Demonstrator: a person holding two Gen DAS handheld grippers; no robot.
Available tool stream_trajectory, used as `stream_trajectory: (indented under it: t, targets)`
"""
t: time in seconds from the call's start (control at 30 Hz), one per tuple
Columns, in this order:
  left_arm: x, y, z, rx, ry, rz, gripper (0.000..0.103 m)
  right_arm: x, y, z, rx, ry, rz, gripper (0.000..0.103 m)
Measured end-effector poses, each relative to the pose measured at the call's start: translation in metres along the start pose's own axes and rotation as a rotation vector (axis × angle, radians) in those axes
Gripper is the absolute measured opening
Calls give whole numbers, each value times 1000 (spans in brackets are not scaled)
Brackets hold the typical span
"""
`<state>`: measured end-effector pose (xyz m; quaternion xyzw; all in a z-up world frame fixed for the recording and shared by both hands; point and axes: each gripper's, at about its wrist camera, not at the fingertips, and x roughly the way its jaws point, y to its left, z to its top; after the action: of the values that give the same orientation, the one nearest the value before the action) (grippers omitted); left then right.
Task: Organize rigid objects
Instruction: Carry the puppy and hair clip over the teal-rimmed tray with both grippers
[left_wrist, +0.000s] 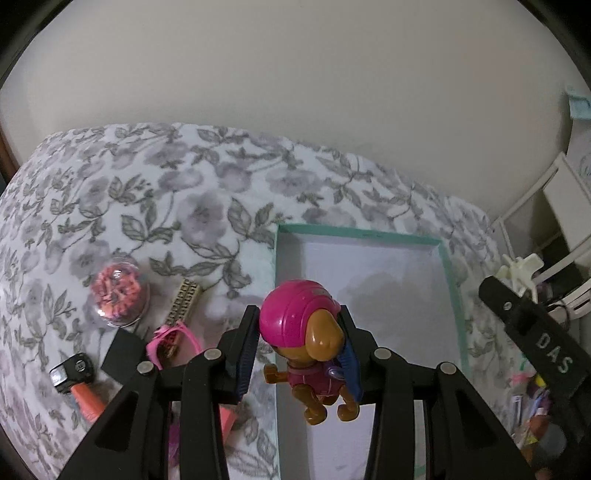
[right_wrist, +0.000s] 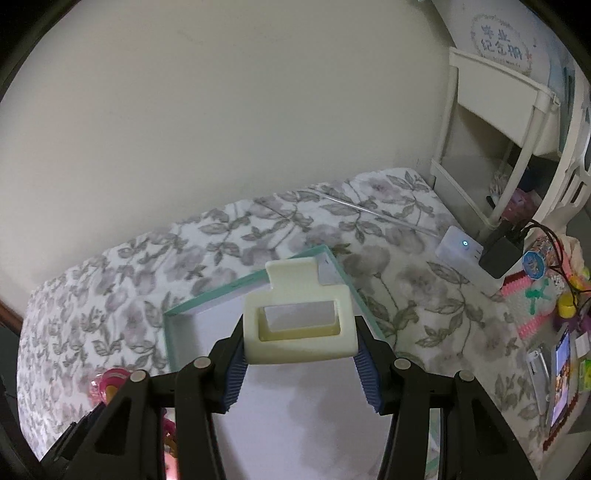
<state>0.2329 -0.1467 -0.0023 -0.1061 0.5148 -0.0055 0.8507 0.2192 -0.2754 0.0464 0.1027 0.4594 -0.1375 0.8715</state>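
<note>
My left gripper (left_wrist: 297, 332) is shut on a toy dog (left_wrist: 306, 343) with a pink helmet and brown body, held upright between the blue pads. It hangs over the left part of an open box with a teal rim (left_wrist: 354, 233) and a bare white floor. My right gripper (right_wrist: 300, 332) is shut on a cream plastic frame piece (right_wrist: 299, 343) with a rectangular opening, held above the same box (right_wrist: 221, 291). In the left wrist view that cream piece (left_wrist: 521, 264) shows at the right edge, beside a black finger (left_wrist: 535, 332) of the right gripper.
Left of the box on the flowered bedspread (left_wrist: 147, 192) lie a clear dome with red filling (left_wrist: 118, 291), a beige block (left_wrist: 183, 299), a pink item (left_wrist: 170, 338) and a toy hammer (left_wrist: 74, 373). To the right stand a white device (right_wrist: 461, 247), a black charger (right_wrist: 502, 253) and a white shelf (right_wrist: 498, 92).
</note>
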Motion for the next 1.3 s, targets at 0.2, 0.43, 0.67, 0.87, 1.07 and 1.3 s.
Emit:
stream_trajectory:
  t: [0.2, 0.43, 0.67, 0.87, 1.07, 1.3]
  targets:
    - [19, -9, -5, 61, -14, -6, 42, 21, -5, -3, -44, 20, -22, 55]
    - [39, -24, -18, 152, -26, -14, 42, 63, -7, -27, -73, 120, -34, 55]
    - [49, -22, -22, 167, -14, -6, 42, 80, -14, -39, -72, 153, -50, 55]
    - [52, -12, -20, 141, 6, -19, 42, 89, -14, -46, -78, 184, -42, 55]
    - [56, -11, -22, 137, 33, -24, 43, 94, -12, -50, -93, 212, -42, 55]
    - [52, -12, -19, 140, 34, -35, 43, 96, -10, -52, -103, 232, -38, 55]
